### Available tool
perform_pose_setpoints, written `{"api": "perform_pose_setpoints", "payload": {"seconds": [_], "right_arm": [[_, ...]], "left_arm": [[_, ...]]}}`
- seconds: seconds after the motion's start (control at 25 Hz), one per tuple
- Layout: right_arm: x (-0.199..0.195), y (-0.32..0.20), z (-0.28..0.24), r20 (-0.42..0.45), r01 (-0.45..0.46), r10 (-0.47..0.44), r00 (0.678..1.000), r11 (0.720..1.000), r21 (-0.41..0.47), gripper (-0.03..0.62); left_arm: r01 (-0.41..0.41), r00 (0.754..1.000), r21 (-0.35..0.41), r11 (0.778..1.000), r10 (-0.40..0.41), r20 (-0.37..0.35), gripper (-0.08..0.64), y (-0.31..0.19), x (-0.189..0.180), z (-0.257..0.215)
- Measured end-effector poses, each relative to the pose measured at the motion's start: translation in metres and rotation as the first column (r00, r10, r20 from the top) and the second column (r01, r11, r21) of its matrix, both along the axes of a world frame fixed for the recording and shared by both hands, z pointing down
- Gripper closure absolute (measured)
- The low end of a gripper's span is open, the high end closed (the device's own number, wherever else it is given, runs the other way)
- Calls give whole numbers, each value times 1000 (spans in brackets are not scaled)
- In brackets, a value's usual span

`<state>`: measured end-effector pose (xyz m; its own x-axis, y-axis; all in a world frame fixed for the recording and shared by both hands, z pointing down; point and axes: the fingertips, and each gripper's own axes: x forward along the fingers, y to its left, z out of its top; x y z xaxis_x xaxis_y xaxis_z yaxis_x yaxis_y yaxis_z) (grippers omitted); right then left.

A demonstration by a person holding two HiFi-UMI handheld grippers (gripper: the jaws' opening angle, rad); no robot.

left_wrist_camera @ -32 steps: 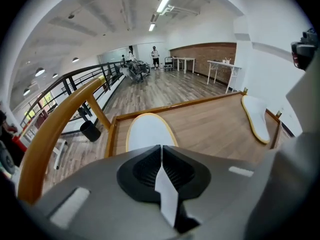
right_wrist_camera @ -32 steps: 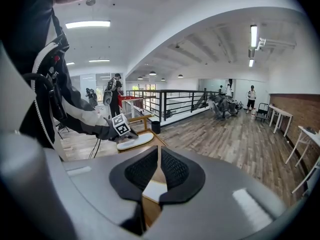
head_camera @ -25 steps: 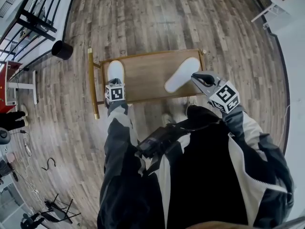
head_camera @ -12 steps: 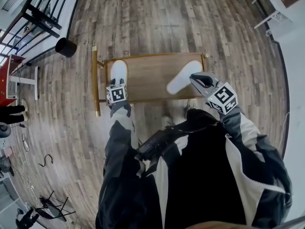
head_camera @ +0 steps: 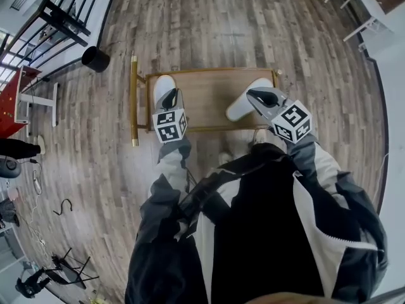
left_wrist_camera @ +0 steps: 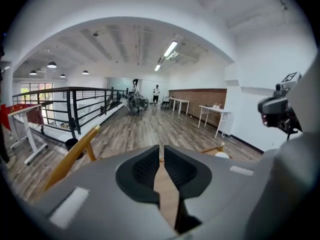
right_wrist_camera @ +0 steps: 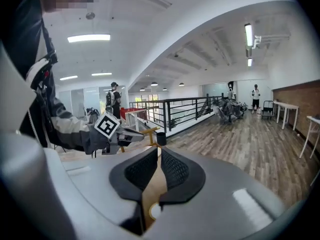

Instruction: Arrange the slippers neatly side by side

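Two white slippers lie on a low wooden table [head_camera: 209, 97]. The left slipper [head_camera: 162, 86] lies lengthwise at the table's left end; the right slipper [head_camera: 242, 104] lies slanted near the right end, far from it. My left gripper [head_camera: 169, 95] hangs above the left slipper's heel, its jaws closing to a narrow gap with nothing between them [left_wrist_camera: 161, 149]. My right gripper [head_camera: 251, 92] hovers just over the right slipper, shut and holding nothing [right_wrist_camera: 159, 150]. The right gripper view shows the left gripper [right_wrist_camera: 131, 134] across the table.
A wooden rail [head_camera: 133, 100] runs along the table's left side. A black bin [head_camera: 96, 59] stands on the plank floor beyond it, by a black railing [head_camera: 63, 18]. White tables [head_camera: 361, 11] stand far right. My own body fills the lower half of the head view.
My left gripper has come off the left slipper's heel and lifted above it. The right gripper has stayed by the right slipper. Both slippers lie where they were.
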<state>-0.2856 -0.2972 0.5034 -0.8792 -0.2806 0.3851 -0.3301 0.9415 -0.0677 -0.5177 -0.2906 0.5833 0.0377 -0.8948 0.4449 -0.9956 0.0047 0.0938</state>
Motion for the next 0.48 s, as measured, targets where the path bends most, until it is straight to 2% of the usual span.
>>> {"api": "perform_pose_setpoints", "payload": {"seconds": [0.12,0.24,0.36,0.48], "right_arm": [[-14,2,-12,34,-9,9,999,1000,8,572],[-23,4,-25,63,-33,32,997,999,7,584],[-26,3,-41,97,-73,72,993,997,-1,589],[-29,5,-59,129,-94,92,987,996,11,589]], "left_arm": [[-44,999,126,991,47,-21,549,6,26,-51],[-96,995,234,967,100,-7,549,11,51,-100],[-154,988,298,942,152,32,549,15,76,-134],[-182,983,325,928,178,41,549,20,90,-151]]}}
